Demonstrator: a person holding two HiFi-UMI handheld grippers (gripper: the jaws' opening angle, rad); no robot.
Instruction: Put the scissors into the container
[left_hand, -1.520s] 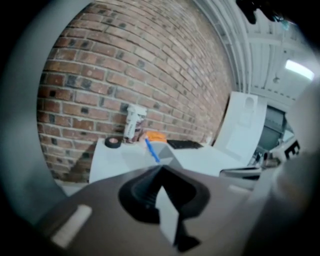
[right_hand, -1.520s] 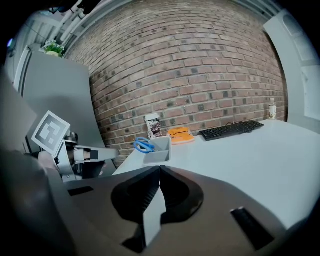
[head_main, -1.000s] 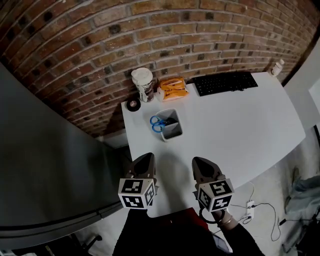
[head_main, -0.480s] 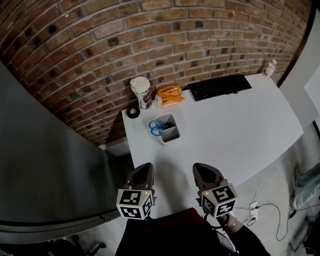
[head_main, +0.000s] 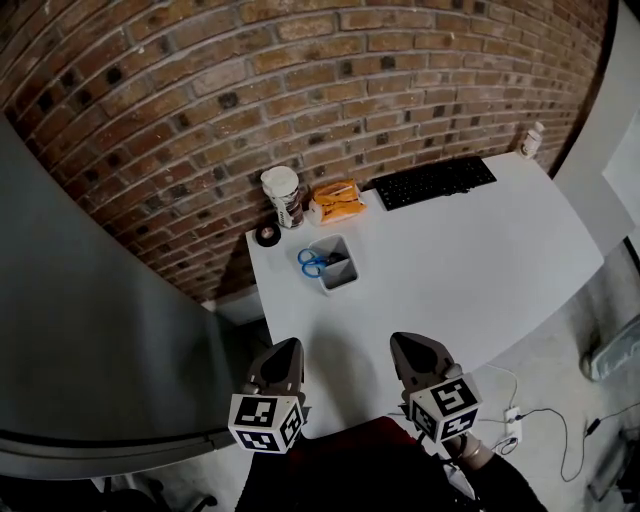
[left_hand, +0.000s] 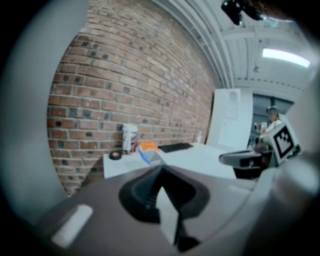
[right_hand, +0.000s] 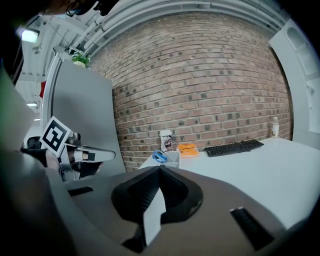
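The scissors (head_main: 311, 262) with blue handles stand in the small grey container (head_main: 340, 276) on the white table (head_main: 470, 250), handles sticking out on its left side. Both grippers hang at the table's near edge, well short of the container. My left gripper (head_main: 288, 344) is shut and holds nothing; so is my right gripper (head_main: 405, 338). In the left gripper view the jaws (left_hand: 161, 168) meet at a point, with the scissors (left_hand: 144, 156) far ahead. The right gripper view shows its shut jaws (right_hand: 160, 167), the scissors (right_hand: 159, 156) and the container (right_hand: 172, 159).
Along the brick wall stand a paper cup (head_main: 283, 195), an orange packet (head_main: 337, 200), a black keyboard (head_main: 432, 182) and a black tape roll (head_main: 266, 235). A small bottle (head_main: 531, 140) is at the far right corner. A grey panel (head_main: 90, 330) rises left of the table.
Both grippers have drawn back toward the person, away from the container, and the head view has pulled back. The scissors stay in the container.
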